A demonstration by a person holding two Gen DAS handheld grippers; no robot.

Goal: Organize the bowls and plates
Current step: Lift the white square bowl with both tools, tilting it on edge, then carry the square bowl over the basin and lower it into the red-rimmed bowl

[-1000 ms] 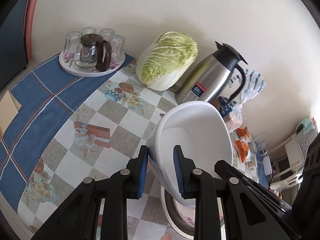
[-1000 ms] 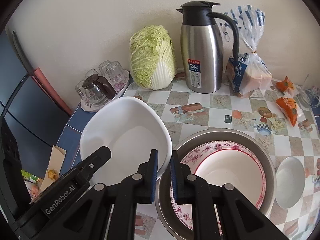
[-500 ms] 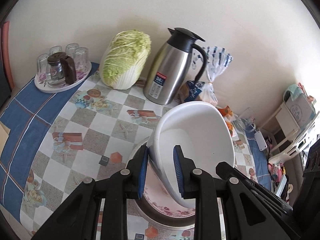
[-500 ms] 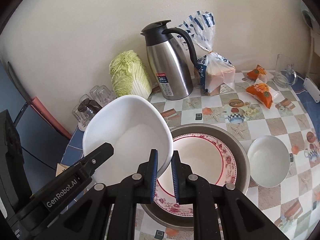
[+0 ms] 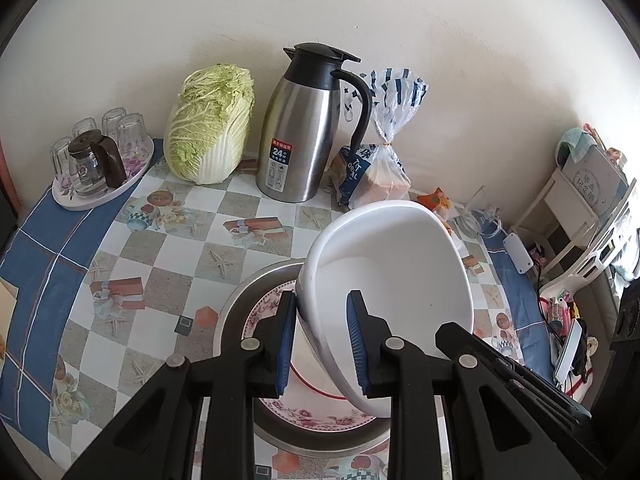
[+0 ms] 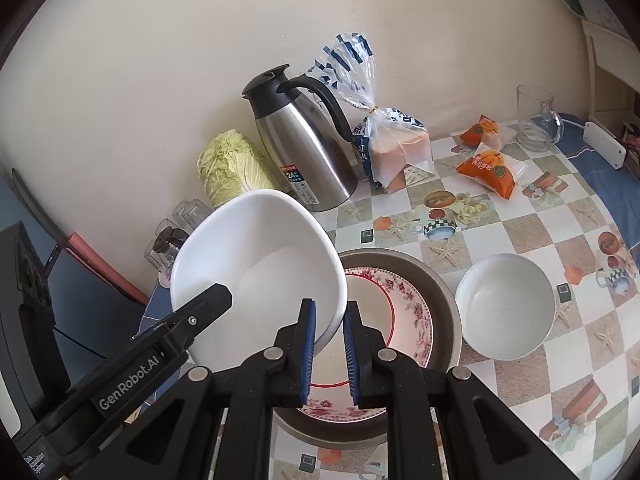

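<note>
- Two grippers share one large white bowl (image 5: 394, 280): the left gripper (image 5: 320, 344) pinches its rim at lower centre, the right gripper (image 6: 329, 354) pinches the opposite rim.
- One floral plate (image 6: 404, 312) lies inside one steel basin (image 6: 442, 300), directly below the tilted bowl.
- One small white bowl (image 6: 505, 305), right of centre, shows only in the right wrist view.
- One tray (image 5: 100, 196) holding a glass teapot (image 5: 92, 162) and four glasses shows fully only in the left wrist view, at left.
- One thermos jug (image 5: 304, 128) stands beside one napa cabbage (image 5: 210, 124).
</note>
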